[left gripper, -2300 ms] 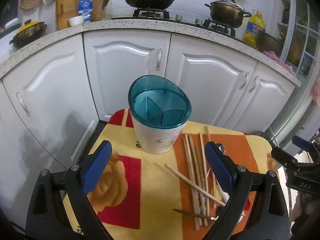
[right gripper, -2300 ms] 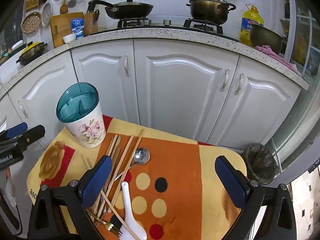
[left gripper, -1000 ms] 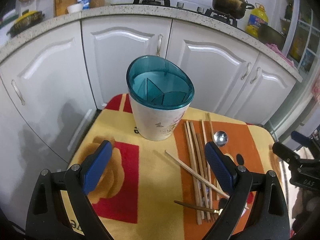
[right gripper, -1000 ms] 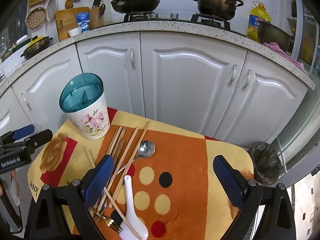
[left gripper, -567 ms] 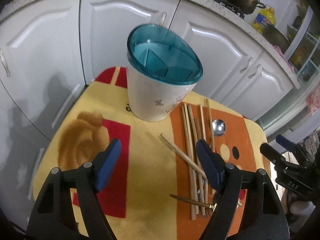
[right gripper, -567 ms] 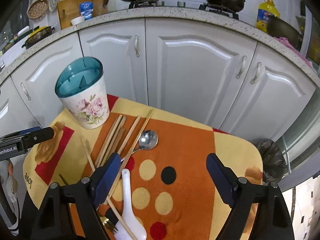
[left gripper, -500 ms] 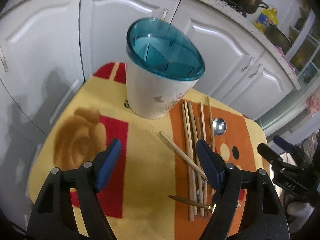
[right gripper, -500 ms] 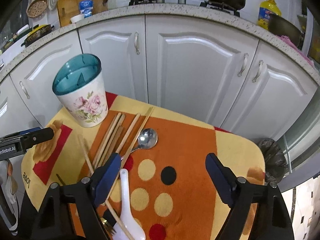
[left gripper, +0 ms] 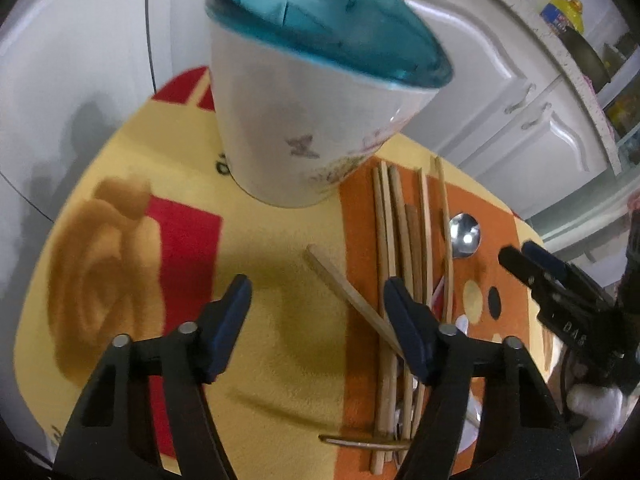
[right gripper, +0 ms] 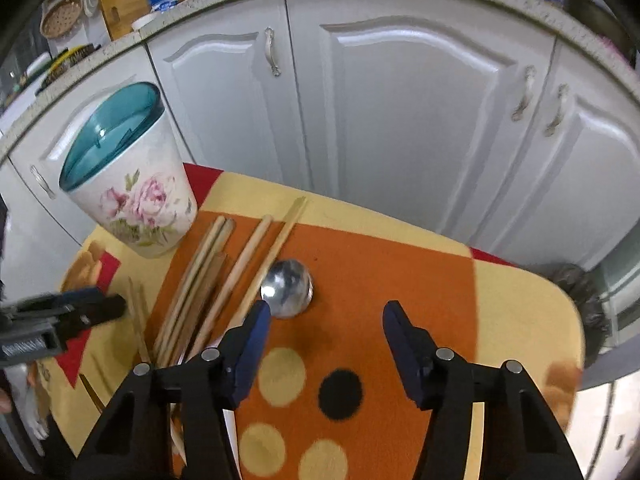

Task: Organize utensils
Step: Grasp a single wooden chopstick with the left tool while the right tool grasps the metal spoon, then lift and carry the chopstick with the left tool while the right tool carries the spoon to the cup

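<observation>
A round, tapered ceramic utensil holder (left gripper: 296, 128), white with pink printed roses and a translucent teal divided insert, is standing on a fuzzy orange, yellow and red cloth (right gripper: 400, 280). Just beside the holder, thin wooden chopsticks (left gripper: 400, 232) are lying in a loose row, with a shiny metal spoon (right gripper: 287, 288) past them. The left gripper (left gripper: 316, 300) and right gripper (right gripper: 326, 322), black with blue pads, are hovering with jaws spread wide, holding nothing.

Your left gripper (left gripper: 316, 300) hangs low w/ jaws spread wide, nothing between the blue pads (left gripper: 230, 312) — tilted forward and down. Right gripper (right gripper: 326, 320) — same: jaws wide apart, empty, angled downward.
</observation>
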`<action>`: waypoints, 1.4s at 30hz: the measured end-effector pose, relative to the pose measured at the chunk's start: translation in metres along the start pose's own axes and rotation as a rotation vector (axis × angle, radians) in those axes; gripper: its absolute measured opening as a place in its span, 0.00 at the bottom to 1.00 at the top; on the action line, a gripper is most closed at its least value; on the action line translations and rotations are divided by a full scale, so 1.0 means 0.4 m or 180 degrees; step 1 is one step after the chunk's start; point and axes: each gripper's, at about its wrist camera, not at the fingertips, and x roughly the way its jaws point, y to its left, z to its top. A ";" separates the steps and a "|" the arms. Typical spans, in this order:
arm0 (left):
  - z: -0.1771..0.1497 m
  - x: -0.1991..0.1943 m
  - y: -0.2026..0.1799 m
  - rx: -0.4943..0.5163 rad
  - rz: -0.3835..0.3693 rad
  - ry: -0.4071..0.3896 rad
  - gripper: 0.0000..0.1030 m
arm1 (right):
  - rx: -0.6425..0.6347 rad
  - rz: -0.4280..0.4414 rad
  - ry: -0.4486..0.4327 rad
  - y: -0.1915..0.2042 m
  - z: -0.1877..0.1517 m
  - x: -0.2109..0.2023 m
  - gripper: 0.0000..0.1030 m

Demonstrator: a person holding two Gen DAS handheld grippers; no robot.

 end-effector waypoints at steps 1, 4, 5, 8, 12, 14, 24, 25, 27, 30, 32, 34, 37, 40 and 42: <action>0.002 0.009 0.002 -0.0033 -0.0004 0.0037 0.61 | 0.0018 0.0059 0.0012 -0.005 0.006 0.010 0.51; 0.008 0.026 0.004 -0.0101 -0.0025 0.0084 0.61 | 0.0101 0.0300 0.0082 -0.027 0.025 0.051 0.43; 0.012 0.028 0.003 -0.0107 -0.0021 0.0073 0.61 | 0.0136 0.0413 0.0100 -0.034 0.030 0.063 0.42; 0.021 0.033 -0.002 -0.0084 0.0006 0.0087 0.47 | 0.0184 0.0639 0.0169 -0.045 0.038 0.093 0.30; 0.028 0.042 -0.006 -0.0050 0.0011 0.0149 0.23 | 0.0137 0.0707 0.0272 -0.034 0.034 0.117 0.08; 0.027 0.040 -0.006 -0.0007 -0.0019 0.0144 0.18 | 0.0090 0.0698 0.0238 -0.029 0.030 0.108 0.06; 0.035 -0.067 0.000 -0.0018 -0.0288 -0.0133 0.04 | -0.0017 0.0480 -0.0090 -0.021 0.015 -0.037 0.02; 0.036 -0.083 -0.001 -0.0016 -0.0320 -0.0176 0.04 | -0.0046 0.0427 -0.0170 -0.018 0.015 -0.064 0.02; 0.035 -0.116 0.005 -0.0010 -0.0373 -0.0266 0.04 | -0.0081 0.0332 -0.0292 -0.015 0.015 -0.109 0.02; 0.038 -0.161 -0.001 0.0006 -0.0429 -0.0391 0.04 | -0.0128 0.0247 -0.0401 -0.018 0.019 -0.159 0.02; 0.039 -0.198 -0.003 0.0033 -0.0465 -0.0492 0.04 | -0.0138 0.0234 -0.0409 -0.019 0.017 -0.179 0.02; 0.039 -0.220 -0.007 0.0056 -0.0489 -0.0554 0.04 | -0.0113 0.0257 -0.0318 -0.024 0.014 -0.167 0.02; 0.041 -0.268 -0.023 0.0133 -0.0542 -0.0667 0.04 | -0.0033 0.0338 -0.0182 -0.037 0.004 -0.122 0.27; 0.042 -0.305 -0.031 0.0193 -0.0583 -0.0738 0.04 | -0.0050 0.0326 -0.0055 -0.037 -0.014 -0.055 0.45; 0.043 -0.317 -0.037 0.0200 -0.0595 -0.0761 0.04 | 0.0030 0.0323 0.0044 -0.044 -0.011 -0.001 0.33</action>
